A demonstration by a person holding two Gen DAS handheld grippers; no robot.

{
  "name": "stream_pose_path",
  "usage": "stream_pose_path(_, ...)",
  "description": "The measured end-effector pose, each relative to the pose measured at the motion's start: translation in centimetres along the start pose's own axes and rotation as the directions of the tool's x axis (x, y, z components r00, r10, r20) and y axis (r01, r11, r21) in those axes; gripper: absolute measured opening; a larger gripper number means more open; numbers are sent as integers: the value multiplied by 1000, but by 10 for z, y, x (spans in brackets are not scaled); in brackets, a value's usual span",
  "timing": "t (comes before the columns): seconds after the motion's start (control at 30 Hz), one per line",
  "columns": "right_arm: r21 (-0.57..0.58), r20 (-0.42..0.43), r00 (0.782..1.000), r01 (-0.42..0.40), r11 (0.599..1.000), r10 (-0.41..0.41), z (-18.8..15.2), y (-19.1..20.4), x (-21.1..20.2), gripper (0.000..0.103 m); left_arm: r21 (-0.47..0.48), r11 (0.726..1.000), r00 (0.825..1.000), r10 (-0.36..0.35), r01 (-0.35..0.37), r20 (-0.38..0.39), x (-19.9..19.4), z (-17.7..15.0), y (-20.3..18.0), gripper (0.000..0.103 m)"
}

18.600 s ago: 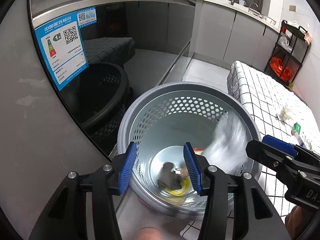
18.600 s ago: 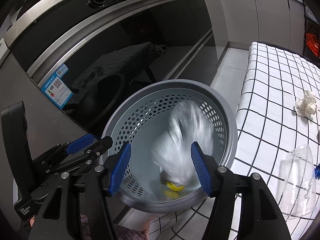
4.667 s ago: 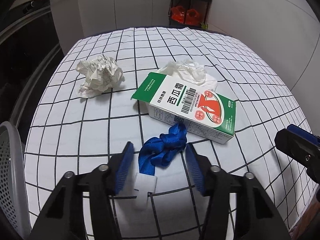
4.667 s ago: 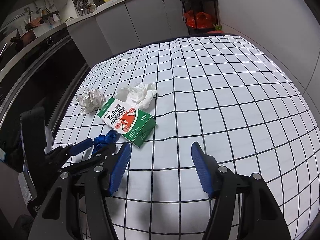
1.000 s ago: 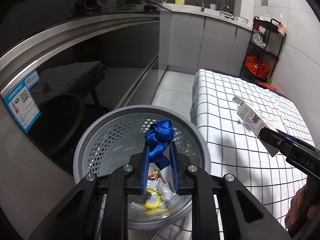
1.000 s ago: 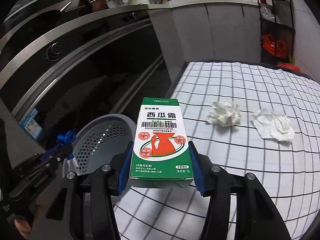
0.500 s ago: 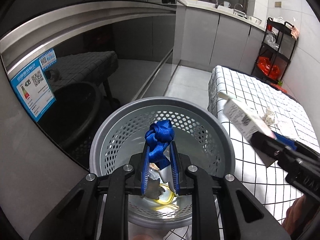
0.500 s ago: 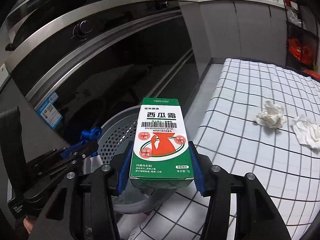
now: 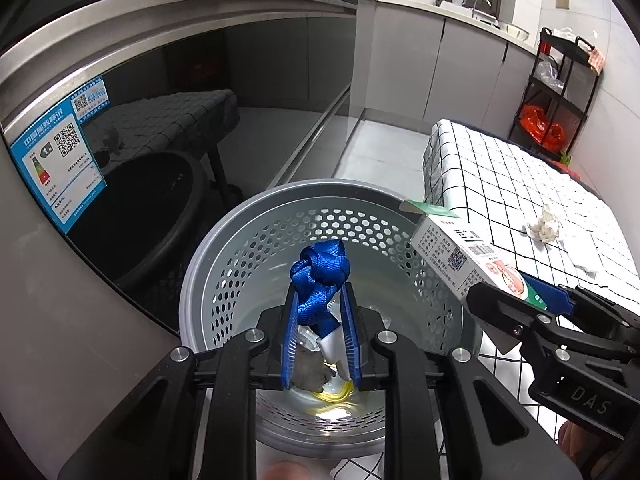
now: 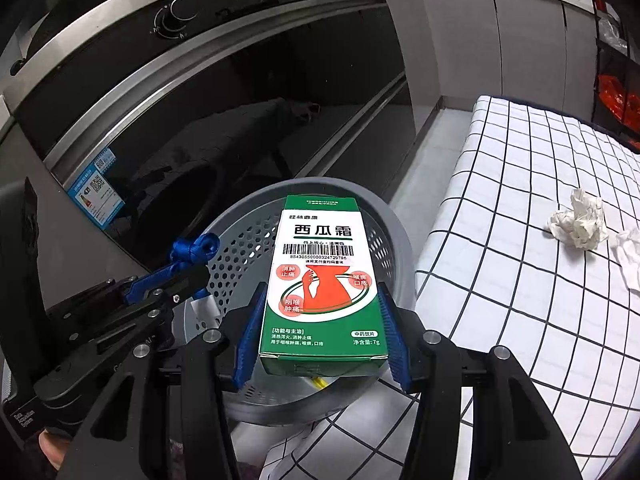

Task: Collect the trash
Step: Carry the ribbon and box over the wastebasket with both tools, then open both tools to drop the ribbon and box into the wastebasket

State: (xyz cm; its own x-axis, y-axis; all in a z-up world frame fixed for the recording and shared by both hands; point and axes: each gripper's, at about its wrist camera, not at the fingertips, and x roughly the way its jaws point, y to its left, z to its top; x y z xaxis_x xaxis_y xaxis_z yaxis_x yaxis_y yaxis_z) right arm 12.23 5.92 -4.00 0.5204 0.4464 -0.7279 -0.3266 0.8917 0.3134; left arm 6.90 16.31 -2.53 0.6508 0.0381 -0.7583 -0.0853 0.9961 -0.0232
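A grey perforated basket point(image 9: 208, 248) stands on the floor beside the checked table, with a yellow scrap point(image 9: 332, 394) and other trash at its bottom. My left gripper point(image 9: 320, 300) hangs over the basket's middle. A knotted blue strap point(image 9: 320, 268) stands upright between its pads, and the jaws are opening slightly. In the right wrist view that left gripper point(image 10: 188, 268) and the blue strap point(image 10: 196, 248) are on the left. My right gripper point(image 10: 322, 292) is shut on a green and white medicine box point(image 10: 324, 280), held above the basket's point(image 10: 396, 248) right rim. The left wrist view shows the box point(image 9: 452, 248) too.
A crumpled paper ball point(image 10: 580, 224) and a white tissue point(image 10: 628, 256) lie on the checked tablecloth point(image 10: 520, 184) to the right. A dark glass oven door point(image 10: 240, 120) with a blue label stands just behind the basket. A black shelf rack point(image 9: 560, 92) stands in the far corner.
Both grippers have come closer over the basket. The box has moved left, from above the table's edge to above the basket's rim. The left pads stand slightly wider around the strap.
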Motion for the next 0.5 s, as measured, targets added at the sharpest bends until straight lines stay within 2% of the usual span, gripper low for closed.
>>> stream_pose_path(0.2, -10, -7, 1000, 3, 1000, -3, 1, 3, 6, 51, -2, 1000, 1000, 13, -13, 7, -1, -1, 2, 25)
stream_pose_path(0.3, -12, -4, 1000, 2, 1000, -2, 2, 4, 7, 51, -3, 1000, 1000, 21, -20, 12, -2, -1, 3, 29)
stream_pose_path(0.4, -13, -3, 1000, -5, 1000, 5, 1, 3, 8, 51, -6, 1000, 999, 28, -28, 19, -3, -1, 5, 39)
stream_pose_path(0.47, -15, -4, 1000, -5, 1000, 5, 2, 3, 8, 53, -10, 999, 999, 36, -35, 28, -5, -1, 6, 54)
stream_pose_path(0.5, -15, -3, 1000, -5, 1000, 5, 2, 2, 8, 55, -13, 999, 999, 38, -37, 35, -6, 0, 6, 57)
